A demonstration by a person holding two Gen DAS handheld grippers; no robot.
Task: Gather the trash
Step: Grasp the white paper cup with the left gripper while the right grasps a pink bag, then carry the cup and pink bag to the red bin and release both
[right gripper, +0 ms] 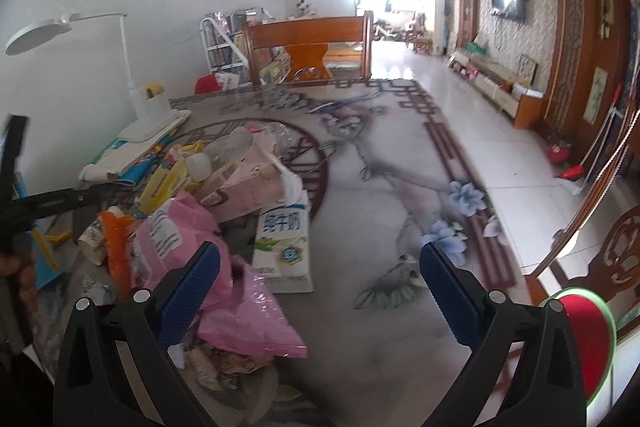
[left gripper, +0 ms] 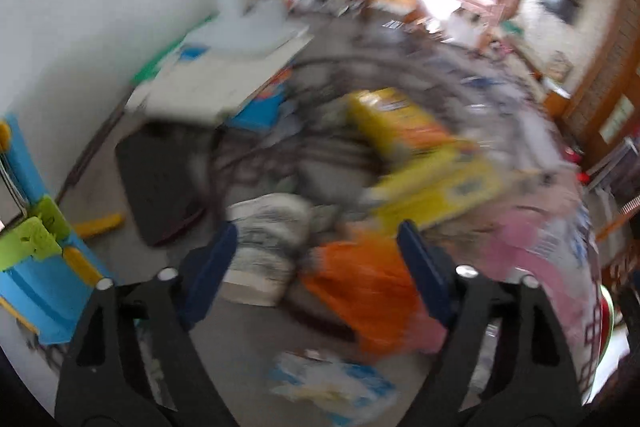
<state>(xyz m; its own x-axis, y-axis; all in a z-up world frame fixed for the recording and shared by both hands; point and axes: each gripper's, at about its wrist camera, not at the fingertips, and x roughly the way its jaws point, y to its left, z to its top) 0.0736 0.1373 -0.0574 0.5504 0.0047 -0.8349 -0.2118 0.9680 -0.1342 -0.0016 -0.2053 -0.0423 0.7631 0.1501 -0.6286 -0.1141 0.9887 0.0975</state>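
Observation:
A pile of trash lies on the patterned table (right gripper: 400, 187). In the right wrist view I see a pink plastic bag (right gripper: 224, 291), a white milk carton (right gripper: 282, 243), a pink carton (right gripper: 248, 183), a yellow packet (right gripper: 164, 183) and an orange wrapper (right gripper: 116, 247). My right gripper (right gripper: 320, 271) is open and empty, just above the near edge of the pile. The left wrist view is blurred; it shows an orange wrapper (left gripper: 360, 287), yellow boxes (left gripper: 420, 163) and a crumpled paper cup (left gripper: 268, 239). My left gripper (left gripper: 316, 247) is open and empty over them. It also shows at the left edge of the right wrist view (right gripper: 24, 203).
A white desk lamp (right gripper: 120, 67) stands on books at the table's far left. A wooden chair (right gripper: 312, 47) is behind the table. A watermelon-shaped object (right gripper: 588, 339) sits at the right. A blue and green child's chair (left gripper: 36, 255) stands left of the table.

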